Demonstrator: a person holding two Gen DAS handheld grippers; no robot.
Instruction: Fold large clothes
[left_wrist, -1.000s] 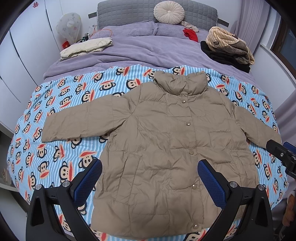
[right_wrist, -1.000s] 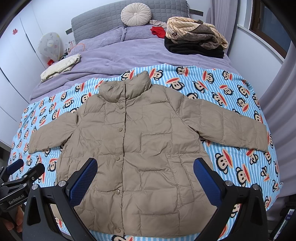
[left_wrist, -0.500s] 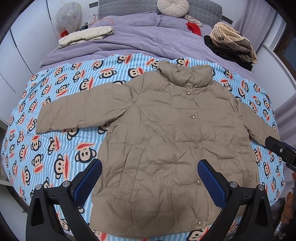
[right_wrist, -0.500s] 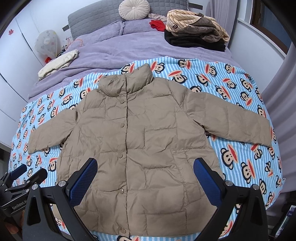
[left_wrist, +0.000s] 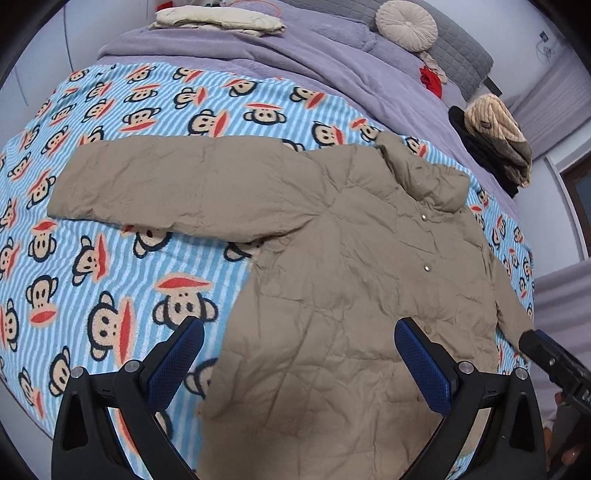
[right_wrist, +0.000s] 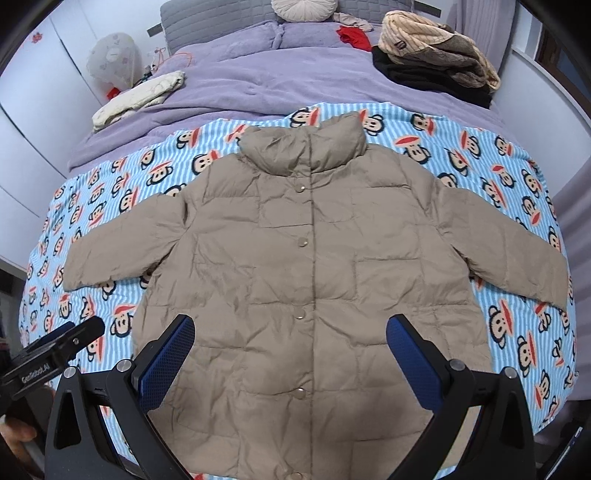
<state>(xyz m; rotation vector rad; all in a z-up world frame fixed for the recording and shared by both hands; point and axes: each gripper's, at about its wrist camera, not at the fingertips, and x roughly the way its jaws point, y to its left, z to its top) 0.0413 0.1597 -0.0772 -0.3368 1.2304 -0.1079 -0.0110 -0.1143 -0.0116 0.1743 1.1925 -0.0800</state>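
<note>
A tan puffer jacket (right_wrist: 306, 266) lies flat and buttoned on the bed, collar away from me, both sleeves spread sideways. In the left wrist view the jacket (left_wrist: 351, 280) fills the right half, its left sleeve (left_wrist: 173, 192) stretching out to the left. My left gripper (left_wrist: 299, 354) hovers open over the jacket's lower left edge, holding nothing. My right gripper (right_wrist: 290, 350) hangs open above the jacket's lower front, also holding nothing. The left gripper's body (right_wrist: 51, 358) shows at the lower left of the right wrist view.
A blue striped monkey-print blanket (right_wrist: 517, 173) covers the near bed, a purple duvet (right_wrist: 280, 74) the far part. Folded clothes (right_wrist: 432, 55) are stacked far right, a cream garment (right_wrist: 140, 96) far left, a round cushion (left_wrist: 406, 24) at the headboard.
My left gripper has swung left and lower, so the jacket's left sleeve now fills its view. My right gripper has moved closer to the jacket, staying over its front. Both stay open.
</note>
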